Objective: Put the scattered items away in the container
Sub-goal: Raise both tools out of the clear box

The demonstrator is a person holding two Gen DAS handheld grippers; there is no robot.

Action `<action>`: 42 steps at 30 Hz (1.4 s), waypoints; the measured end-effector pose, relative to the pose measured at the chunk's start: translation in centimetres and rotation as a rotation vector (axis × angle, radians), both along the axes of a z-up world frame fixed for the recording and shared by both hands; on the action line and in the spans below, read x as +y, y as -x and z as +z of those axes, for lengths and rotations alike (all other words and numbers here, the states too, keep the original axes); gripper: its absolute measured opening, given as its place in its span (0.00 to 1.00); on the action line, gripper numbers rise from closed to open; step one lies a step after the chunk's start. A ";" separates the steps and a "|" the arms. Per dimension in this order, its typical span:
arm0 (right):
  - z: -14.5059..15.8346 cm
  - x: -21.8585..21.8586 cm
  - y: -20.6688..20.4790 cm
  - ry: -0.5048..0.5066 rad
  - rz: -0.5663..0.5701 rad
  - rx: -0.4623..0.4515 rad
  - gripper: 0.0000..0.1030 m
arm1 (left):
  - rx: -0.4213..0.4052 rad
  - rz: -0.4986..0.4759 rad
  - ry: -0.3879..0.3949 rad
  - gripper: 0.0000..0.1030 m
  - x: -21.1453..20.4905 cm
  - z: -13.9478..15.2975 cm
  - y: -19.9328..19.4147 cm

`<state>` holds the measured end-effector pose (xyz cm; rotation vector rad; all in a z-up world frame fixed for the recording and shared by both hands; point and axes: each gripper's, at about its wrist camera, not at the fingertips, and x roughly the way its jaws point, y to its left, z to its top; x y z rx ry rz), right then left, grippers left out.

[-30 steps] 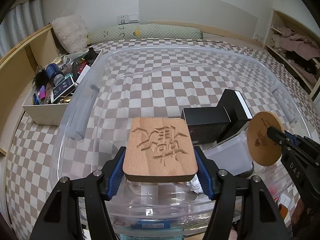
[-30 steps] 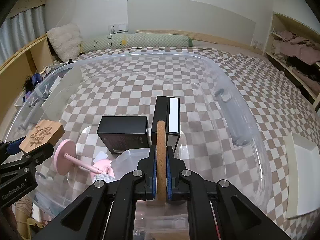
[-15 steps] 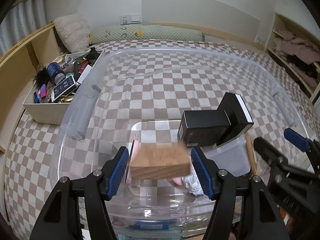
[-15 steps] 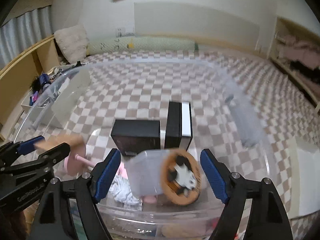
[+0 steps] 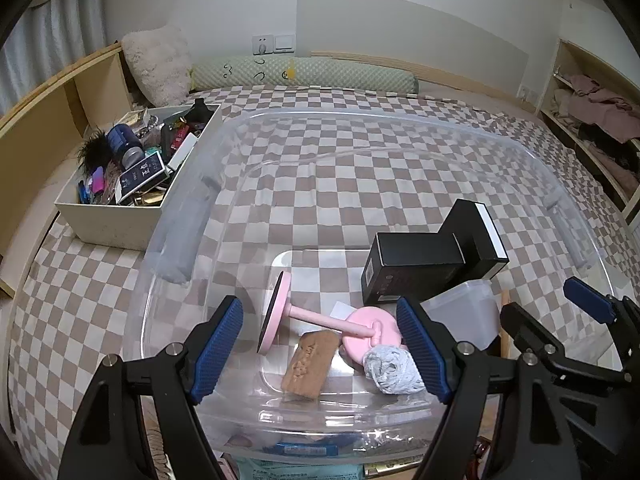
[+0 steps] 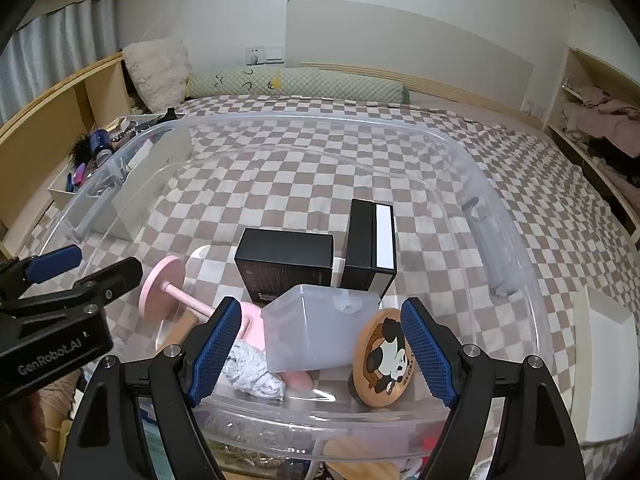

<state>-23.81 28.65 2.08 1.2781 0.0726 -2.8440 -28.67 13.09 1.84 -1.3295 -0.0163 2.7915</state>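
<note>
Both grippers' jaws released, empty, over clear plastic bin [image 5: 536,160].
Carved wooden block [image 5: 309,363] at 6 o'clock inside; round panda coaster [image 6: 385,357] leans at 5 o'clock.

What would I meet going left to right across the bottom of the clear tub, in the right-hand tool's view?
pink stand → grey crumpled wad → frosted plastic box → round panda coaster
</note>
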 end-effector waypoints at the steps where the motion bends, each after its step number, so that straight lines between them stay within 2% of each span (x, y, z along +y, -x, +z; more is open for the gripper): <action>1: 0.0 0.0 0.0 0.000 0.001 0.000 0.80 | 0.004 0.000 0.003 0.81 0.1 0.1 -0.1; 4: 0.1 0.2 -0.1 -0.003 -0.002 0.001 0.80 | 0.023 0.015 0.007 0.96 0.0 0.4 -0.1; 5: 0.1 0.3 -0.2 -0.002 -0.004 0.003 0.81 | 0.029 0.022 0.003 0.98 -0.2 0.5 -0.2; 6: 0.2 0.4 -0.2 -0.001 -0.005 0.004 0.84 | 0.029 0.027 -0.007 1.00 -0.3 0.5 -0.2; 8: 0.2 0.6 -0.1 0.012 -0.012 0.009 1.00 | 0.019 0.031 -0.022 1.00 -0.6 0.5 -0.1; 14: 0.2 0.8 -0.3 0.007 -0.020 0.022 1.00 | 0.019 0.047 0.002 1.00 -0.8 0.4 -0.2; 23: 0.7 2.0 -0.5 0.060 -0.053 0.024 1.00 | 0.024 0.038 0.011 1.00 -0.8 0.8 -0.8; 32: 2.6 2.6 -2.3 0.039 -0.050 0.075 1.00 | 0.077 0.032 -0.004 1.00 -0.4 3.1 -2.7; 42: 5.8 2.9 -4.7 0.016 -0.025 0.146 1.00 | 0.146 -0.012 0.039 1.00 0.3 6.2 -5.6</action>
